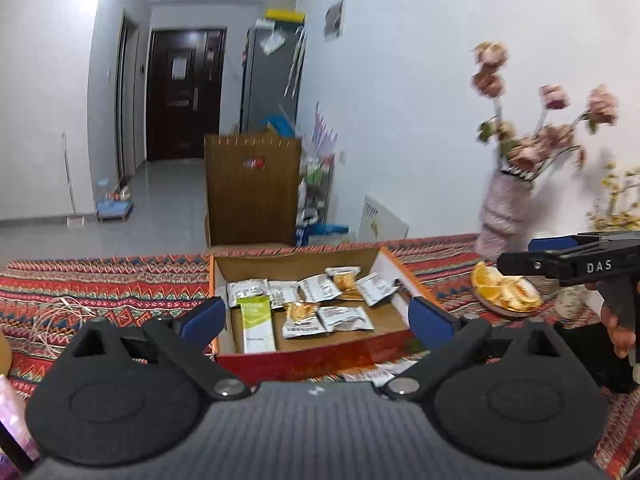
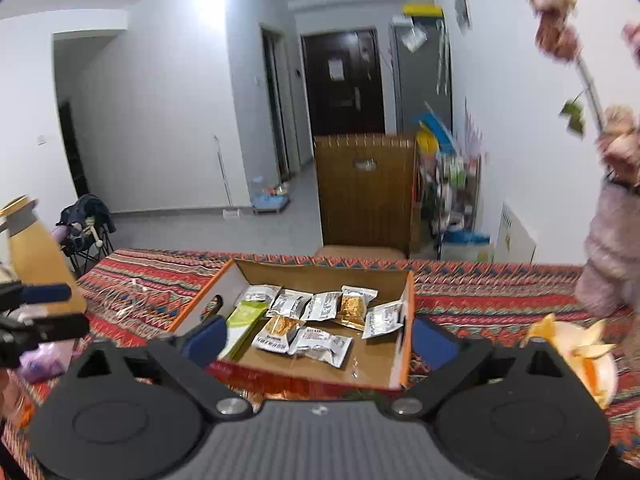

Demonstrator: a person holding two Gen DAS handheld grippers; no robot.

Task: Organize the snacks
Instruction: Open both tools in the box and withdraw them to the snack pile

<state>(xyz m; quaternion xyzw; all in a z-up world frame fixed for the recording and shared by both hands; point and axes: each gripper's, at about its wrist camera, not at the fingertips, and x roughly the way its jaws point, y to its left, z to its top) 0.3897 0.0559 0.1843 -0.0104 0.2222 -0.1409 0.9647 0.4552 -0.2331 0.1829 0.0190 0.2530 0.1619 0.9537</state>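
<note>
Looking from the left wrist, the left claw (image 1: 316, 316) is hanging released and empty above the cardboard box (image 1: 296, 264) of snack packets (image 1: 346, 317) on the patterned tabletop (image 1: 100, 284). From the right wrist, the right claw (image 2: 320, 338) is likewise gaping, empty, over the box, a plate (image 2: 600, 372) of orange peel lying beside.

Bright ceiling glare washes out the wall above the dark door (image 1: 185, 92); motion blur smears the flowers (image 1: 548, 120); fisheye edges bend and darken at corners.
</note>
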